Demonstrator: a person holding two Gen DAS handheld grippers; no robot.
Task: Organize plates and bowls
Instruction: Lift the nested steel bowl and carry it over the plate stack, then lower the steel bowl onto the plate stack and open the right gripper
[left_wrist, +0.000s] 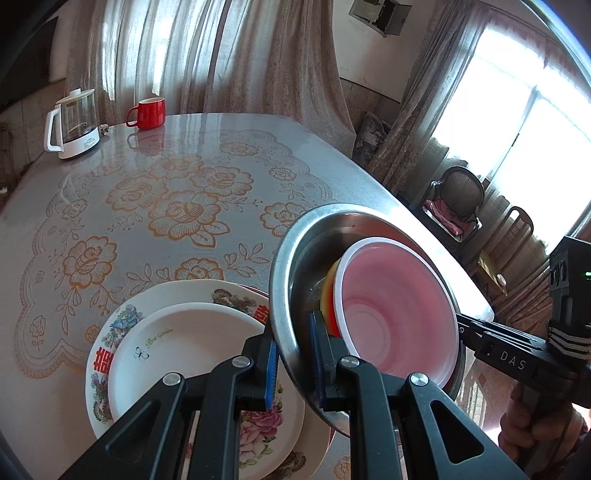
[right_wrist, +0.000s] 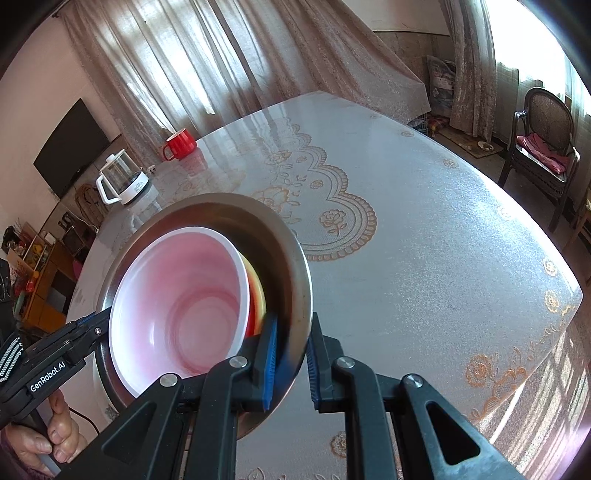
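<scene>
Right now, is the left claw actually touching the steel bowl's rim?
Touching. The left wrist view shows the left claw with its blue pads pressed on either side of the steel bowl rim, no gap showing.

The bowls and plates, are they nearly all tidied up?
Partly. The plates already sit in one stack on the table, and the pink bowl is nested inside the metal bowl. Both the left gripper and right gripper clamp that metal bowl's rim, holding it tilted above the table. Setting the bowls down remains.
</scene>
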